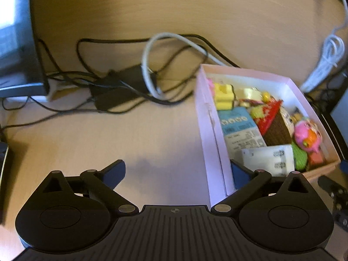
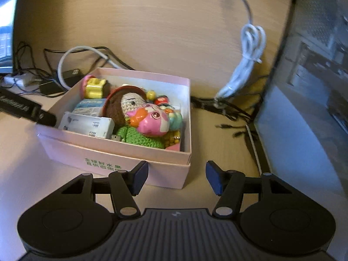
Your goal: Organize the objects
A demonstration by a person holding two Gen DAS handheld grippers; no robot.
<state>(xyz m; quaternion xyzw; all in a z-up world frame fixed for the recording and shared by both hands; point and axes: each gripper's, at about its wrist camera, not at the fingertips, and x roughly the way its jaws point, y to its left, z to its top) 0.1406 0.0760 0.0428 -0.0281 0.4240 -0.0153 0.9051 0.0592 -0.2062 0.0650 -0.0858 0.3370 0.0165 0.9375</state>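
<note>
- Pale wooden desk (image 2: 152, 21), with tangled black cables (image 1: 113, 82) ahead of the left gripper (image 1: 177, 171) and a bundled white cable (image 2: 245, 69) ahead and to the right of the right gripper (image 2: 177, 177).
- Pink box (image 2: 121, 150): just ahead of the right gripper, and at the left gripper's right finger; filled with small toys.
- Left gripper: jaws spread wide, holding nothing. Right gripper: jaws parted, empty.
- Handling: the box is probably light thin card whose walls would flex; take it by its lower sides.
- Crocheted doll (image 2: 130, 106): soft; pink plastic toy (image 2: 152, 119): smooth and likely slippery.
</note>
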